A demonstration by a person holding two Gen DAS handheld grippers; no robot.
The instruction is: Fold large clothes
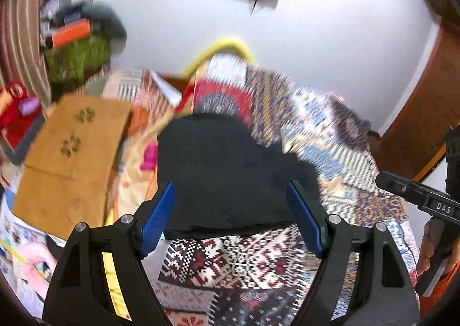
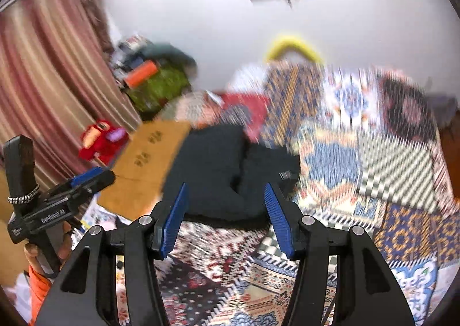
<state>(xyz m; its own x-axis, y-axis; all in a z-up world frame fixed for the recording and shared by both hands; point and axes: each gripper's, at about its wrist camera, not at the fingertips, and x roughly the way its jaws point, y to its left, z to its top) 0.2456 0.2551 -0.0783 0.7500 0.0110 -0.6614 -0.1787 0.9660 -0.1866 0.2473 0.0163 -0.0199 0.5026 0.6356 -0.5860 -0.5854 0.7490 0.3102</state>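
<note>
Both frames motion-smeared; detail soft.

Left claw (image 1: 231, 216): blue pads spread wide, nothing between them, released. Right claw (image 2: 225, 218): jaws apart, moderate gap, also empty, released.

Dark garment (image 1: 230, 170) lies just ahead of and below both claws, on a patchwork-patterned bedspread (image 1: 330, 153). It looks gathered into a compact block, near edge fairly straight, one seam or overlap running down its middle in the right wrist view (image 2: 230, 170). Judgement: a fold is already laid and both claws sit clear of the cloth so the layers can settle without being dragged.

Brown cardboard sheet (image 1: 72, 153) lies left of the left claw, just beside the garment's left edge; cannot tell if touching.

Each claw shows at the margin of the other's view: the right one (image 1: 417, 196) far right, the left one (image 2: 83, 182) far left, so the two flank the garment.

Fold count unclear; far edge too blurred.
</note>
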